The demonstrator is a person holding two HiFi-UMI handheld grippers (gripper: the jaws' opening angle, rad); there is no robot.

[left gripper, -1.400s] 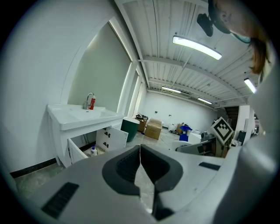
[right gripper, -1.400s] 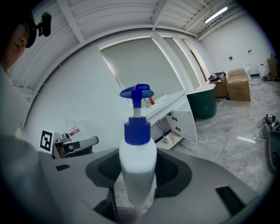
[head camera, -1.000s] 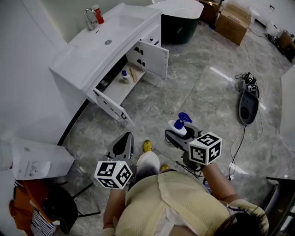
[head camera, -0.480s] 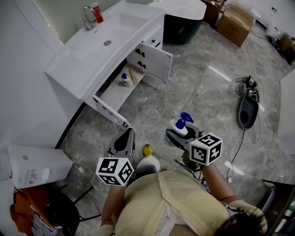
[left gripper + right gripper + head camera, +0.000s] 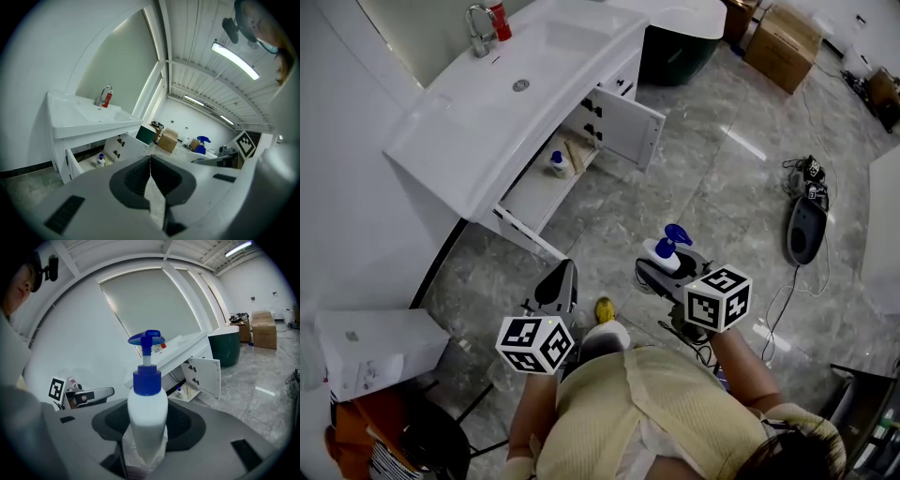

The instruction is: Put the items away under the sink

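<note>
A white pump bottle (image 5: 660,252) with a blue pump head stands upright between the jaws of my right gripper (image 5: 662,264), which is shut on it; in the right gripper view the bottle (image 5: 147,420) fills the middle. My left gripper (image 5: 565,270) is shut with nothing in it, its jaws meeting at the tip (image 5: 150,158). Both are held above the grey floor, short of the white sink cabinet (image 5: 502,112). Both cabinet doors (image 5: 628,122) hang open. On the shelf inside stands a small white bottle (image 5: 555,161) with a blue cap.
A red bottle (image 5: 498,21) stands by the tap on the sink top. A dark green bin (image 5: 675,52) and a cardboard box (image 5: 780,37) lie beyond the cabinet. A dark device with cables (image 5: 806,220) lies on the floor at right, a white box (image 5: 370,347) at left.
The person has stepped forward, carrying both grippers closer to the open cabinet. The pump bottle stays gripped in the right gripper; the left stays shut.
</note>
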